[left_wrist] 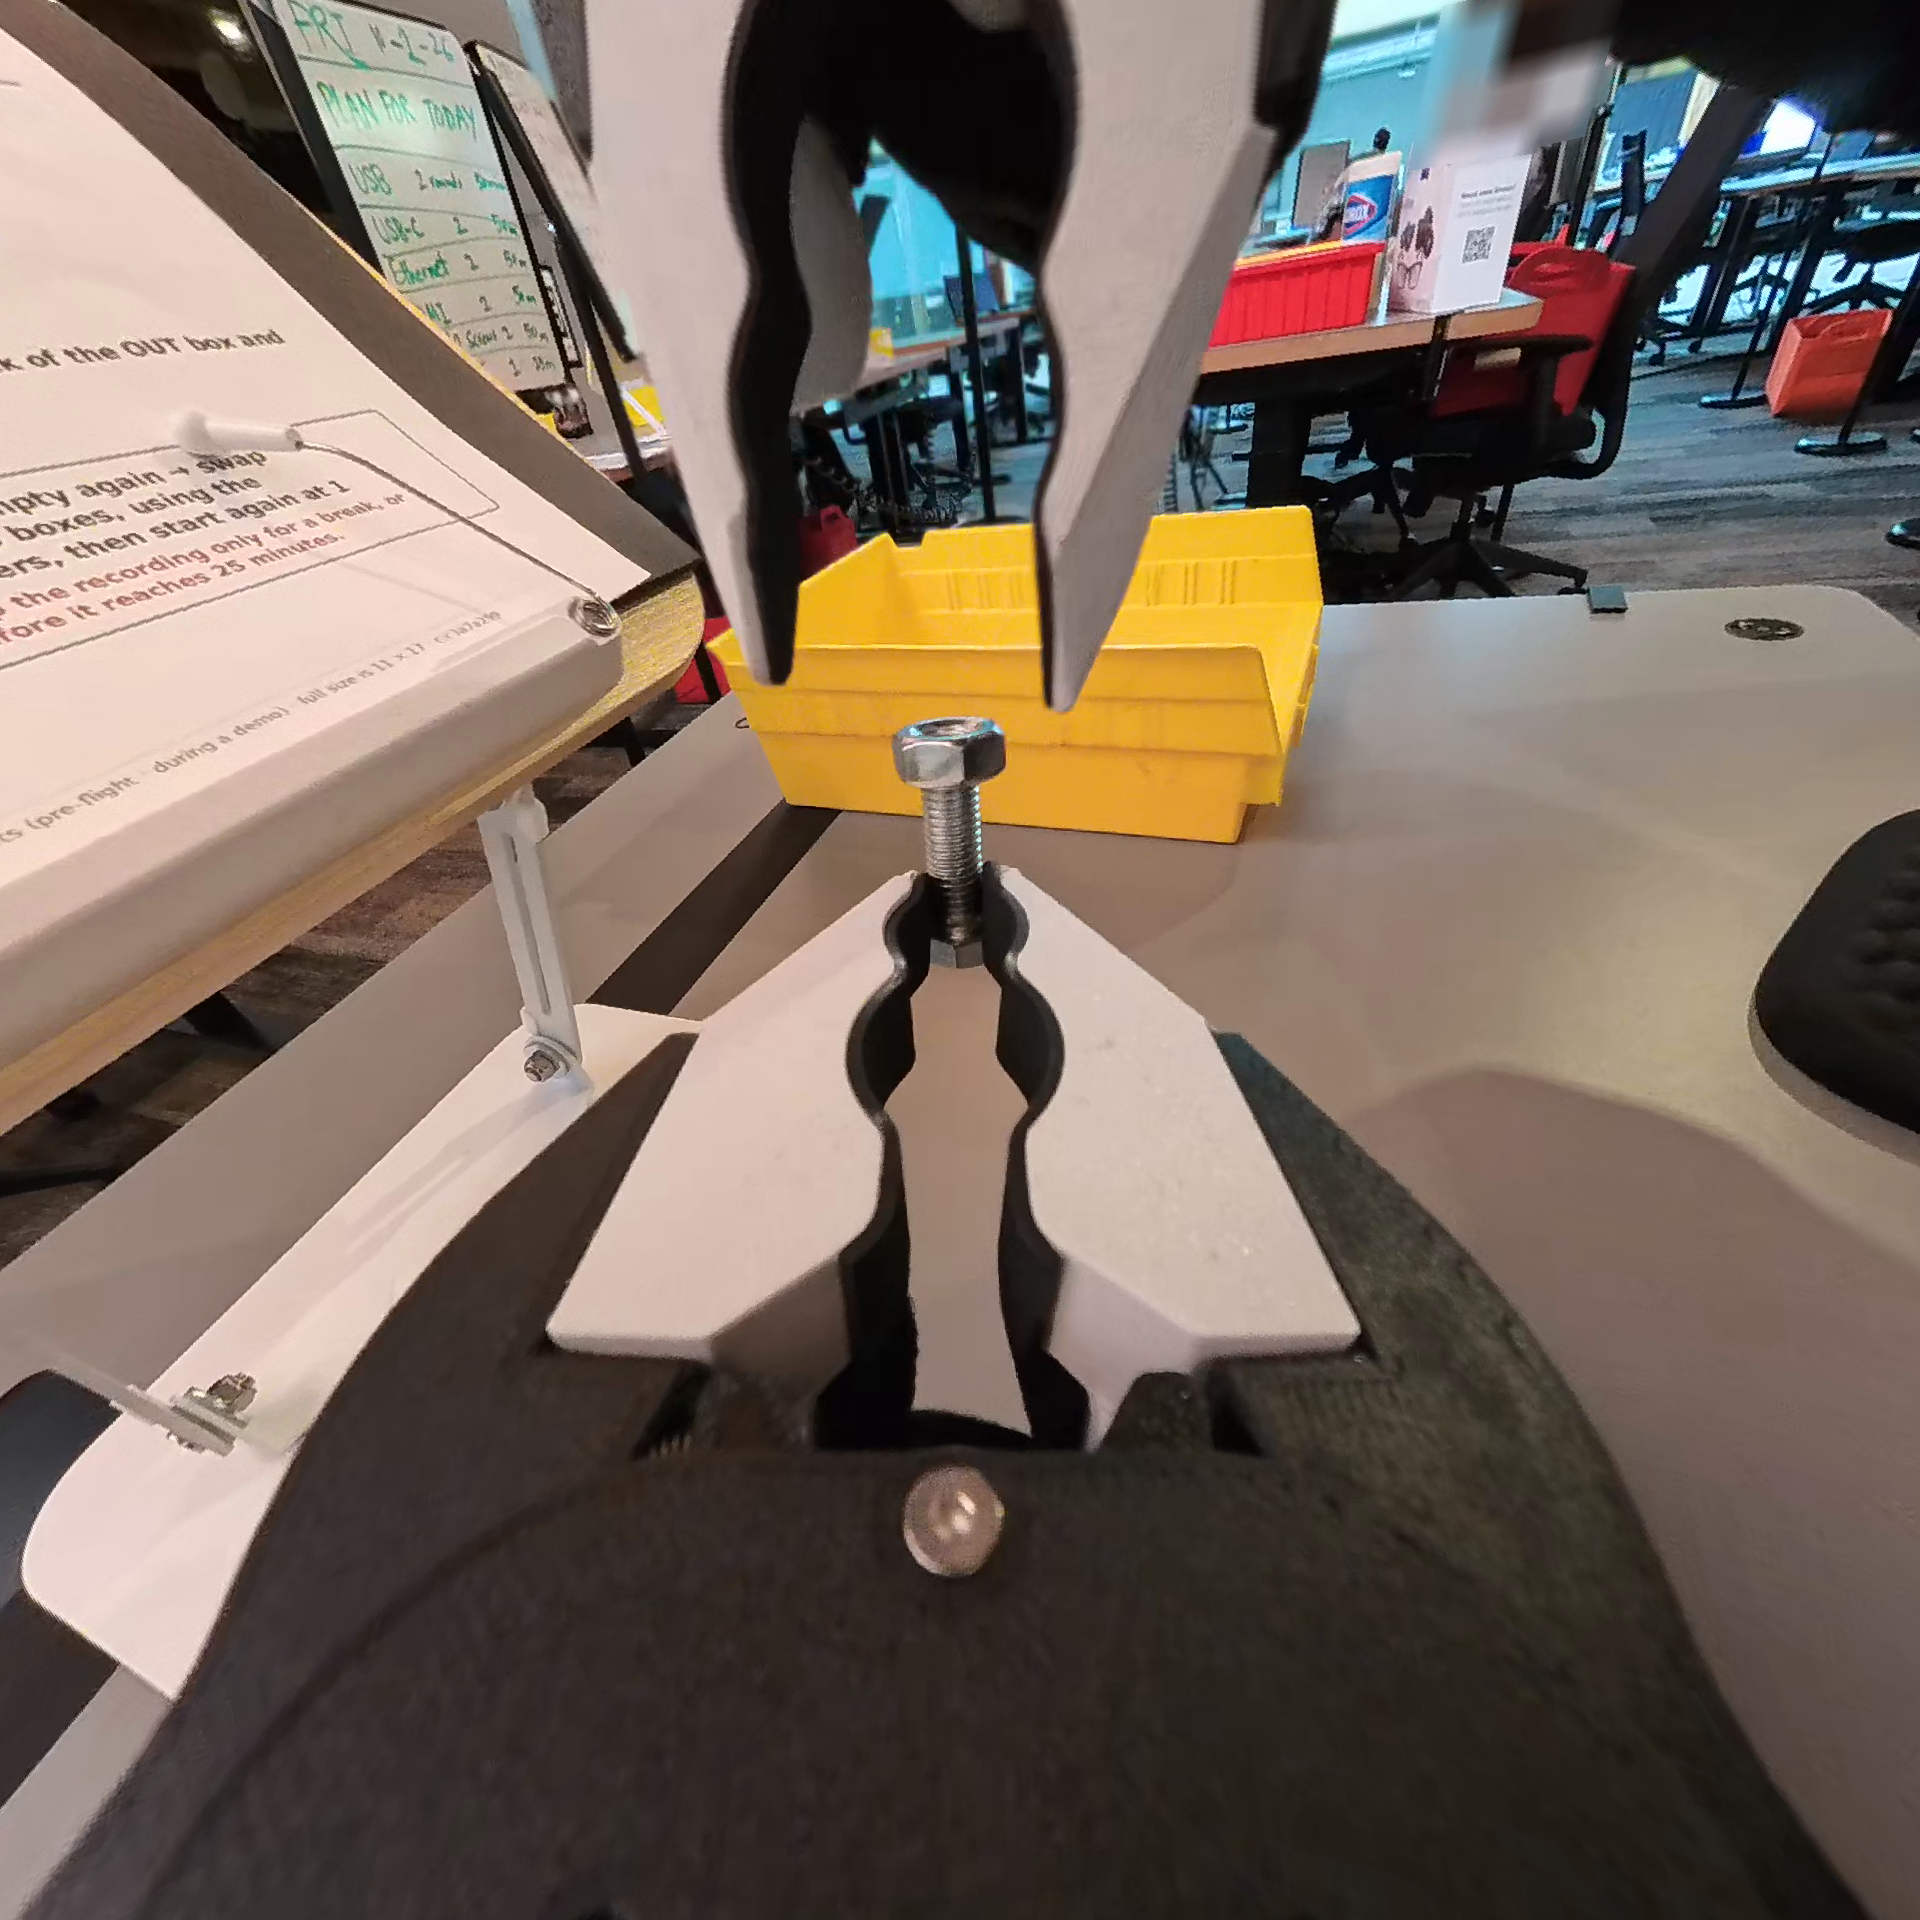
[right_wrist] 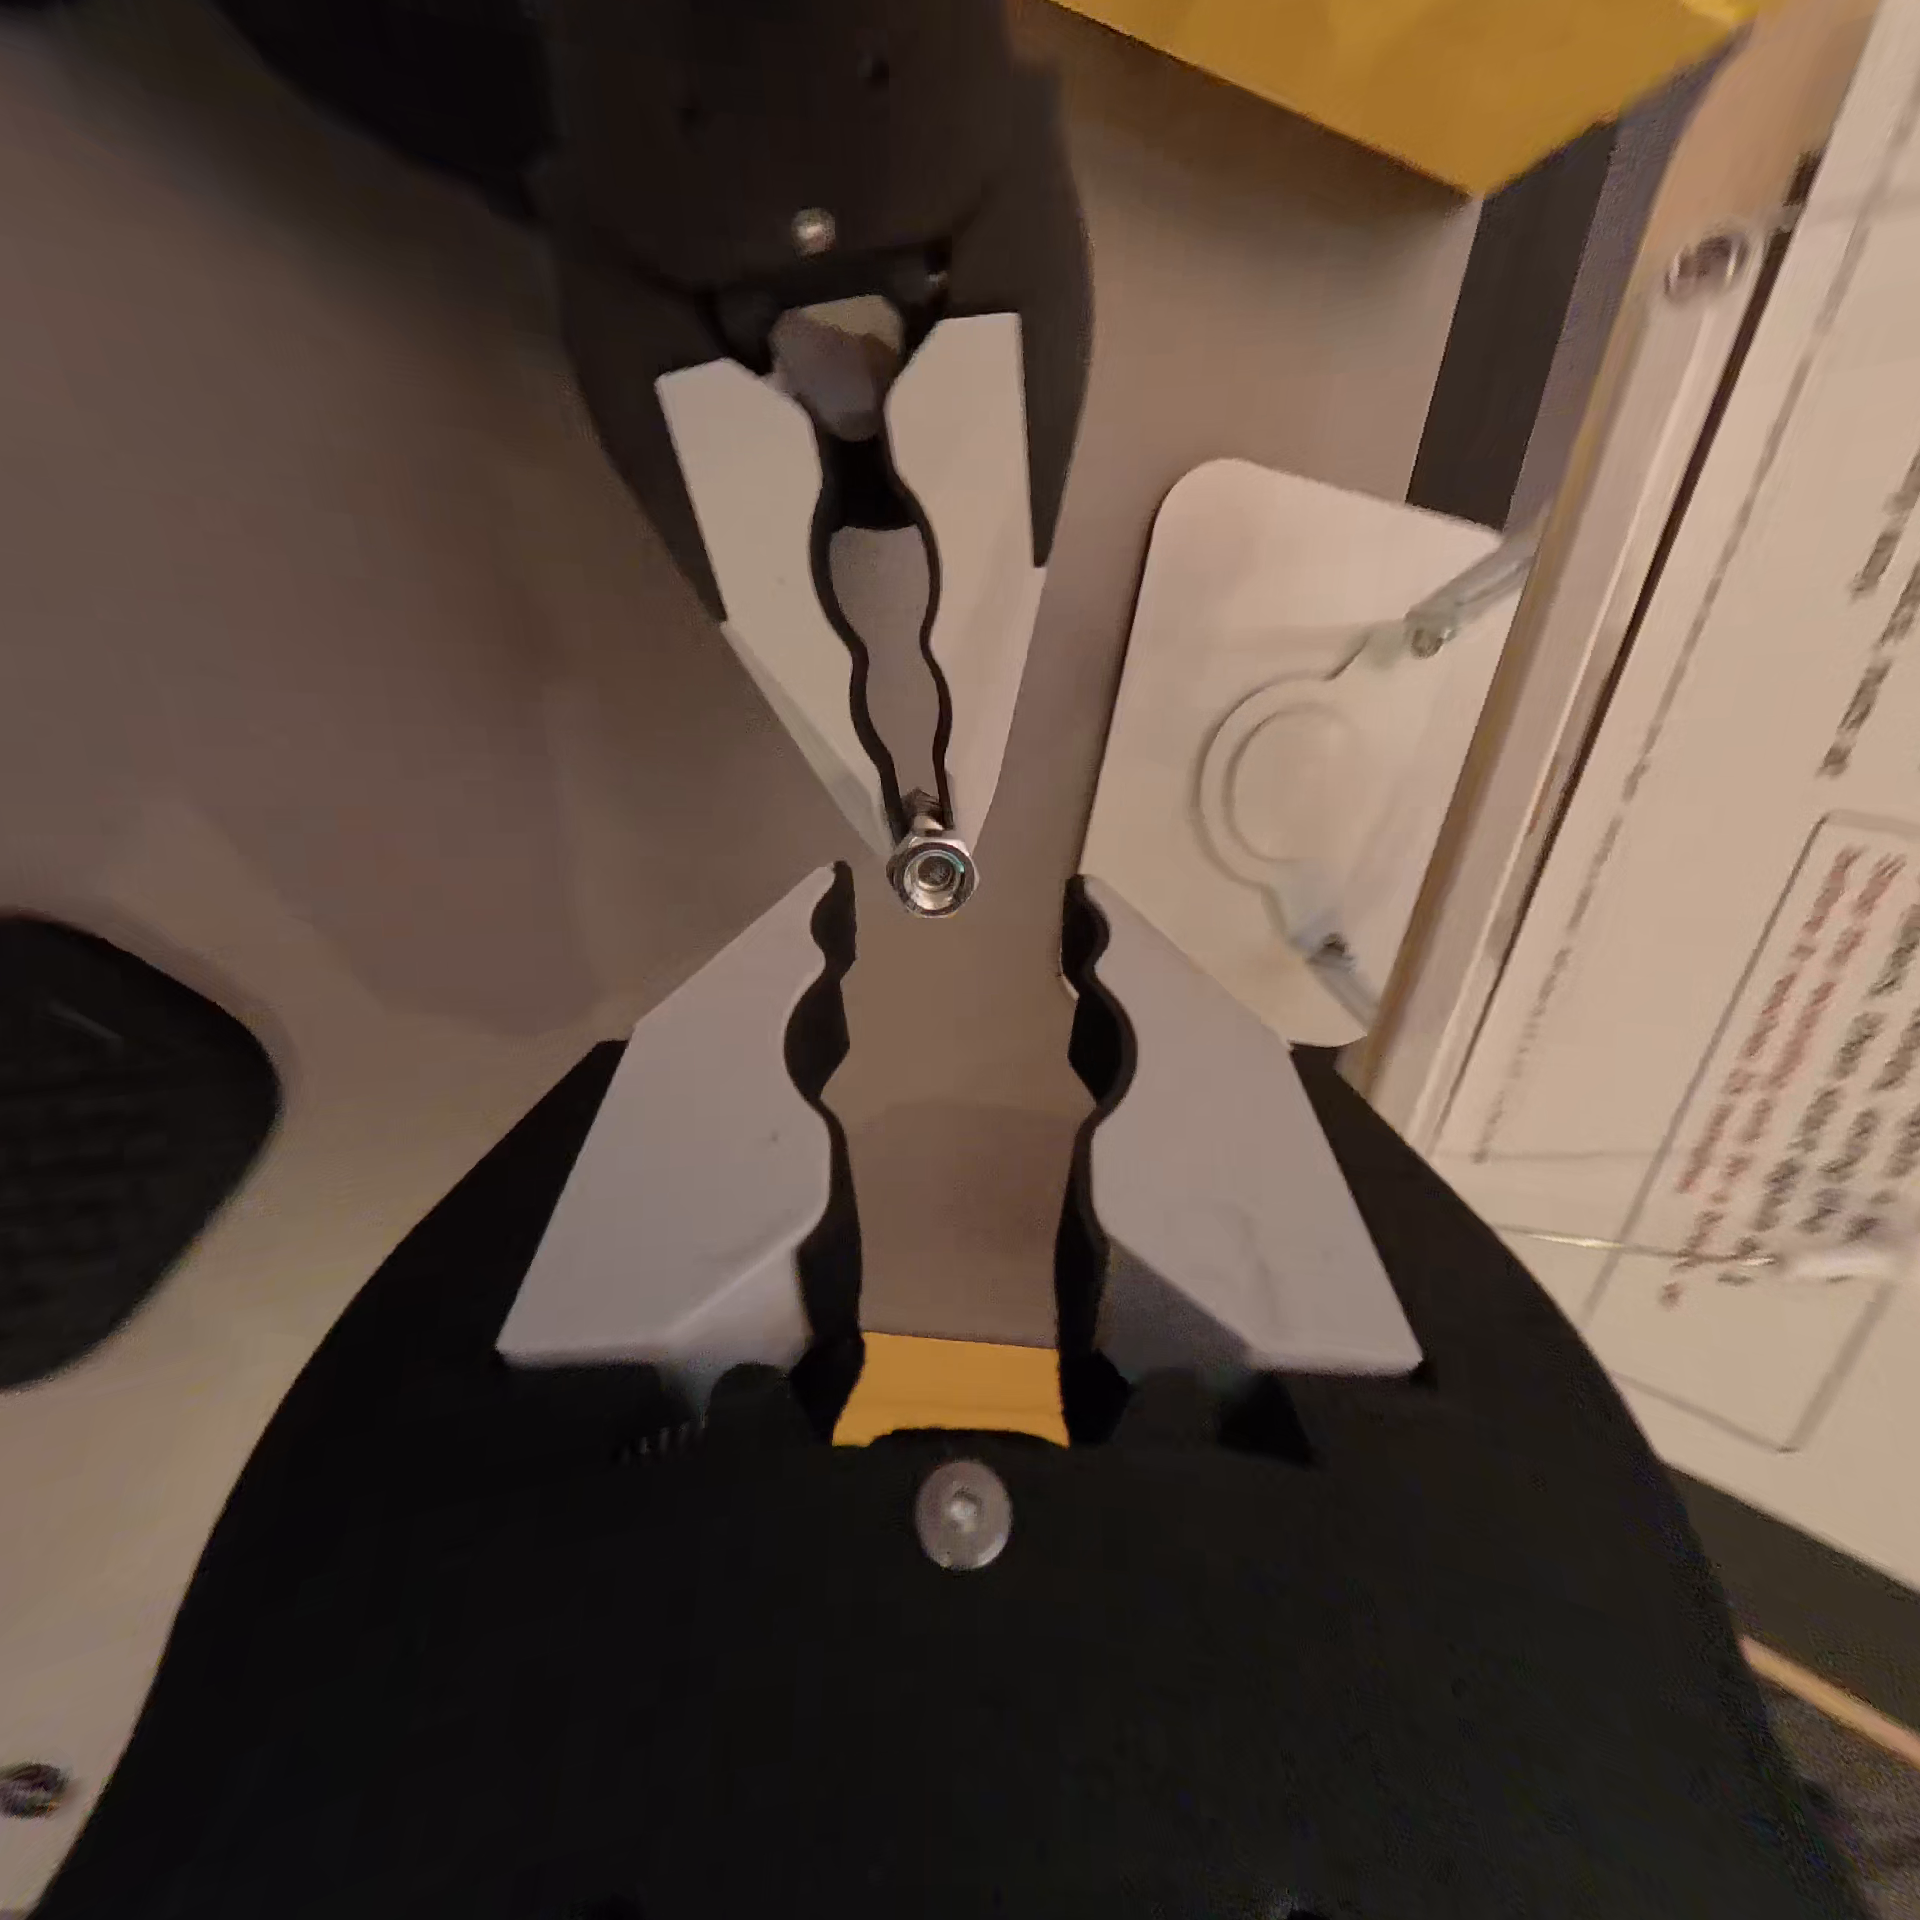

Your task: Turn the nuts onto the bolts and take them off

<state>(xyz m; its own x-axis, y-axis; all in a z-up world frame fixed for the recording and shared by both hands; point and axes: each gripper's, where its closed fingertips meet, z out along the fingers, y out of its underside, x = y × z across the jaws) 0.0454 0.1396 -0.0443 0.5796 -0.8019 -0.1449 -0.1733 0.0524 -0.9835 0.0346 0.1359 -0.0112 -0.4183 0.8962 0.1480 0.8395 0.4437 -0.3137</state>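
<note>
The left gripper [left_wrist: 951,914] clenched the bolt [left_wrist: 949,842] upright above the bench [left_wrist: 1558,935], a nut [left_wrist: 948,750] at its top. The right gripper [left_wrist: 920,691] hung spread just above that nut, near the yellow bin [left_wrist: 1143,665].

Silver threaded bolt [left_wrist: 948,873] stands upright, head down, at centre above the grey tabletop. Silver hex nut [left_wrist: 948,752] sits threaded at its top end, near the yellow bin.

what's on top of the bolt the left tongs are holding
A silver hex nut sits at the top end of the bolt, above bare thread. The right tongs hang open just over it, not touching. The bolt's head is partly hidden between the left tongs.
</note>
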